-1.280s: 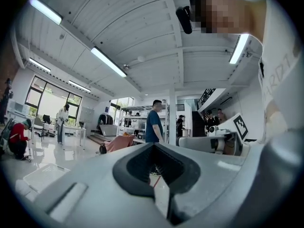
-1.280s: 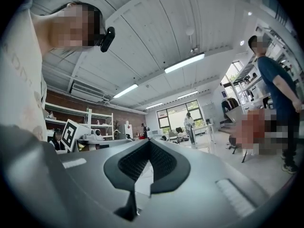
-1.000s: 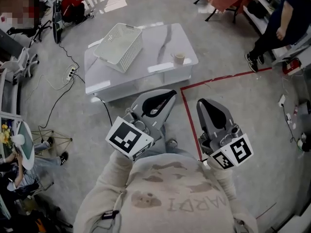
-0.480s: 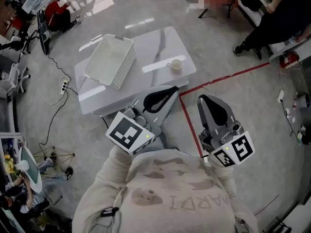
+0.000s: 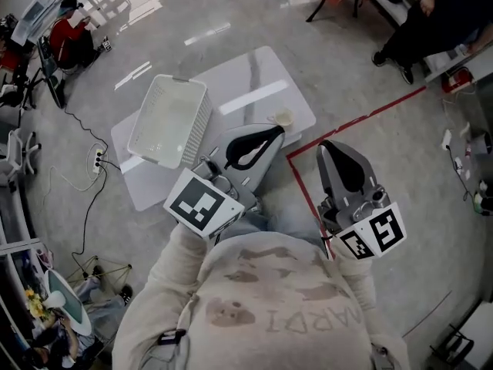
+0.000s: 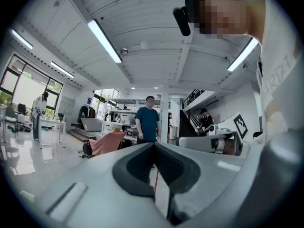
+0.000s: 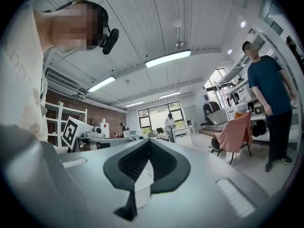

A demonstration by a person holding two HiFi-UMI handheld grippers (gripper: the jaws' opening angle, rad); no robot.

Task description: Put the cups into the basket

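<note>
In the head view a low white table carries a white slatted basket on its left part. A small beige cup stands near the table's right front edge. My left gripper is shut and empty, its tip just short of the cup and overlapping the table edge. My right gripper is shut and empty over the floor, right of the table. Both gripper views tilt up at the ceiling; the left gripper and right gripper show jaws closed, with no cup or table in sight.
Red floor tape runs from the table's right corner to the right. A cable and power strip lie left of the table. A seated person is at the upper right. A standing person in blue shows in the left gripper view.
The table, basket and cup have come nearer and turned in the head view. The left gripper's tip now reaches the table edge by the cup. Both grippers stay shut.
</note>
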